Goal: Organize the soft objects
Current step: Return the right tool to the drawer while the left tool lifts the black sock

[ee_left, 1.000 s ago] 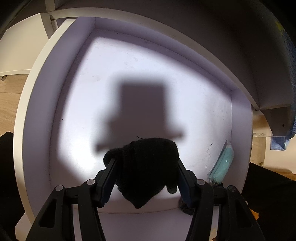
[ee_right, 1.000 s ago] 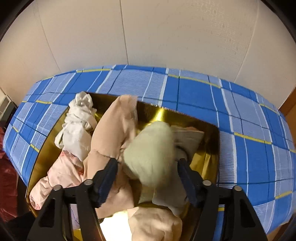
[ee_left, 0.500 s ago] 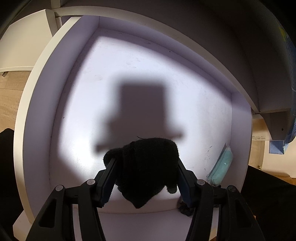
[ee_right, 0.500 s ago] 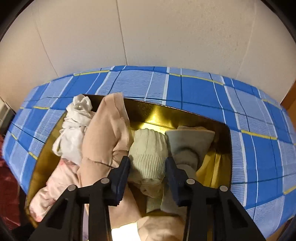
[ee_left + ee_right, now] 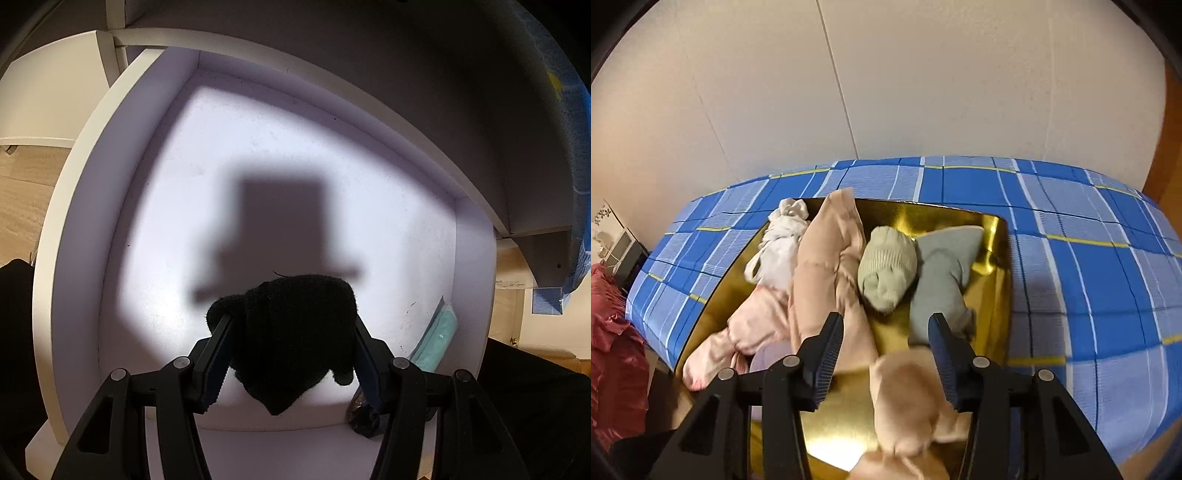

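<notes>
In the left wrist view my left gripper (image 5: 291,325) is shut on a black fuzzy soft bundle (image 5: 295,332), held over the floor of a white compartment (image 5: 295,155). In the right wrist view my right gripper (image 5: 885,325) has its jaws opening, with nothing pressed between the pads. Just beyond its fingertips a pale green knitted sock ball (image 5: 886,266) lies in the gold tray (image 5: 1004,258). A grey-green sock (image 5: 942,280) lies to the ball's right and a peach garment (image 5: 827,266) to its left.
The tray also holds a white cloth (image 5: 783,243), a pink cloth (image 5: 753,328) and peach fabric (image 5: 908,398) near my fingers. It rests on a blue checked bedcover (image 5: 1089,295). A teal packet (image 5: 439,339) leans on the compartment's right wall, with a dark lump (image 5: 364,413) at the front.
My right gripper closed on the green sock ball, then let go and drew back; the ball now lies in the tray ahead of the fingertips. The left gripper and black bundle have not moved.
</notes>
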A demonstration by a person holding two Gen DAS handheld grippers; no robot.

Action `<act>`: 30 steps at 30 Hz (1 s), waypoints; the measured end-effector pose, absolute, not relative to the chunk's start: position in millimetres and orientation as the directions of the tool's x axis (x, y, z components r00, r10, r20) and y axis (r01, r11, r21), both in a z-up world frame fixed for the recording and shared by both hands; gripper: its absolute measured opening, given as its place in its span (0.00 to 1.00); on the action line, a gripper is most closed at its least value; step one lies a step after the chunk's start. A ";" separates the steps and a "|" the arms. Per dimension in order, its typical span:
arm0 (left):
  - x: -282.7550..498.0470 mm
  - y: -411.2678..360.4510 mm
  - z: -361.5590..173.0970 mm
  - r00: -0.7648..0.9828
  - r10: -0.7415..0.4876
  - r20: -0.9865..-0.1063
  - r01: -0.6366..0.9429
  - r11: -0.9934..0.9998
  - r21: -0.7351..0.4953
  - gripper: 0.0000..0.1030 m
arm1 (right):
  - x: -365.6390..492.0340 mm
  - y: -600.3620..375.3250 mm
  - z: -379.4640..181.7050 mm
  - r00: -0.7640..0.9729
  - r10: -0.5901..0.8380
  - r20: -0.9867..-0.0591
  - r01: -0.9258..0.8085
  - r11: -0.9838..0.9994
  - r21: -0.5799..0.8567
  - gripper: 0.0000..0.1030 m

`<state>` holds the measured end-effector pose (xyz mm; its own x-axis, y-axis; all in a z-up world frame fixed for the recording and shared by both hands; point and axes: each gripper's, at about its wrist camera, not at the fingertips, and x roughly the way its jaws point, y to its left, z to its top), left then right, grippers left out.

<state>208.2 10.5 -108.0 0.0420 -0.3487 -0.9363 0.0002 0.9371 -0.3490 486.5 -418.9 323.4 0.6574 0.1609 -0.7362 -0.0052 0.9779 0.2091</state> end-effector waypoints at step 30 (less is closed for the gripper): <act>205.4 17.0 -76.2 0.145 -0.362 -0.921 0.000 0.931 -0.366 0.58 | 311.0 -424.3 257.9 0.707 0.206 -0.676 0.043 0.942 0.332 0.58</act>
<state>205.4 17.0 -76.2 0.1449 -0.3621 -0.9208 -0.0001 0.9306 -0.3660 311.0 -424.3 257.9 0.7074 0.2063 -0.6760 0.0426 0.9423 0.3321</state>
